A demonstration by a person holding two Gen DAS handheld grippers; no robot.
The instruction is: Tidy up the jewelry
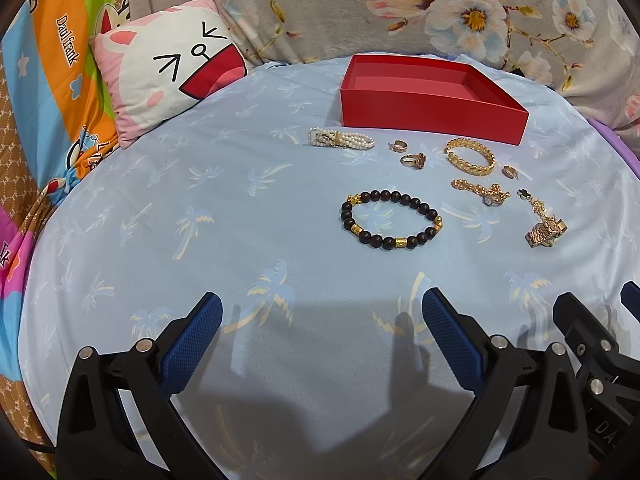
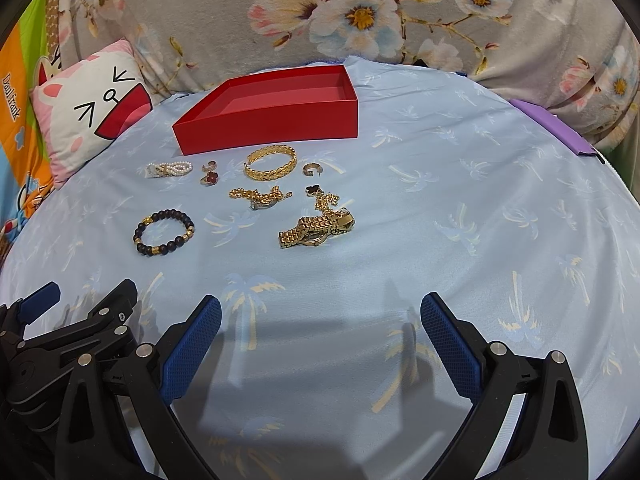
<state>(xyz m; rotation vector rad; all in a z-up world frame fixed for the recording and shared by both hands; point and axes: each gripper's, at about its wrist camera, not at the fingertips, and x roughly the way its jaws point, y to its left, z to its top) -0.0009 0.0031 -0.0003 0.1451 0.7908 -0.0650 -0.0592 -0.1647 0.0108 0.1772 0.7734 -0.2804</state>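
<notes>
Both tongs hang low over the near edge of the bed (image 1: 160, 240), spread wide and holding nothing: the left tongs (image 1: 322, 320) and the right tongs (image 2: 320, 320) sit side by side, each showing the other's black frame at the margin of its view.

All the jewelry lies ahead on the palm-print sheet, in front of the empty red box (image 1: 432, 120). Nothing is in the box yet, so the sorting looks unstarted.

Nearest the left tongs is the dark bead bracelet (image 1: 390, 220), lying flat as an open loop, ahead and slightly to the right, its long axis running across the view. The gold watch (image 2: 316, 230) lies almost straight ahead of the right tongs, heaped on its folded band with a clover-pendant chain (image 2: 326, 198) tangled at its far side (hard to tell where one ends).

Farther on, nearer the box, are the gold bangle (image 2: 270, 164), a gold chain bracelet (image 2: 260, 196), the pearl bracelet (image 1: 340, 139), a clover ring (image 2: 211, 179) and two small hoop earrings.

Each hand seems best placed for its own near piece: a forward reach, then onward to the box.
</notes>
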